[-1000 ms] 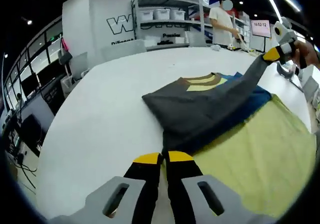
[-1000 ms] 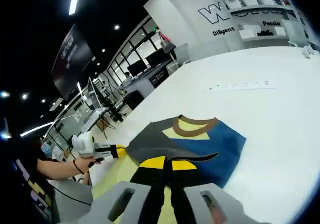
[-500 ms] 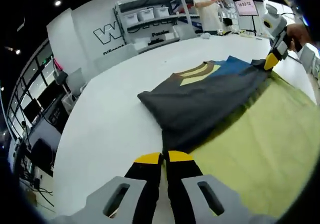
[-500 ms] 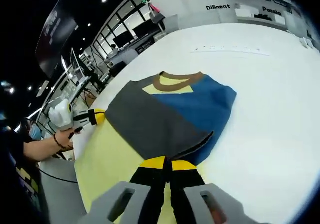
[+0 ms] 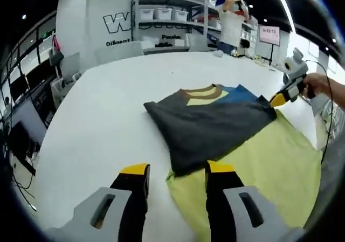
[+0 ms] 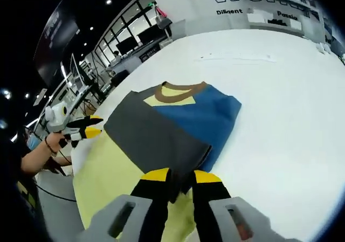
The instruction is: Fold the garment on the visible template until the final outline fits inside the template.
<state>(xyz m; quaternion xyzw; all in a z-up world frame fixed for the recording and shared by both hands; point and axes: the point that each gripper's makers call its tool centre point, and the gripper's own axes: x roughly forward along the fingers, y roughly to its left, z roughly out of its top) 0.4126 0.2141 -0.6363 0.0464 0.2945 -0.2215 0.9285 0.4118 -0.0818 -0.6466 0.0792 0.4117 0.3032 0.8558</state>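
A T-shirt (image 5: 210, 123) with a brown collar lies on the white table, its dark grey part folded over the blue part (image 6: 207, 112). Its near edge rests on the yellow-green template (image 5: 269, 161), which spreads toward me. My left gripper (image 5: 178, 169) is open, just off the shirt's near corner and holding nothing; in the right gripper view the left gripper (image 6: 92, 127) shows its two yellow tips apart. My right gripper (image 6: 181, 175) has its jaws slightly parted, open, with the grey hem's corner lying between them. In the left gripper view the right gripper (image 5: 277, 98) sits at the shirt's far corner.
The white table (image 5: 97, 107) runs wide to the left and beyond the shirt. Shelves with white bins (image 5: 167, 15) and a person (image 5: 232, 26) stand behind it. A hand (image 6: 54, 145) holds the left gripper. Desks with monitors (image 6: 135, 40) line the far side.
Both grippers have opened and let go of the grey fabric. The lifted grey half now lies flat over the blue part. Both cameras have shifted a little.
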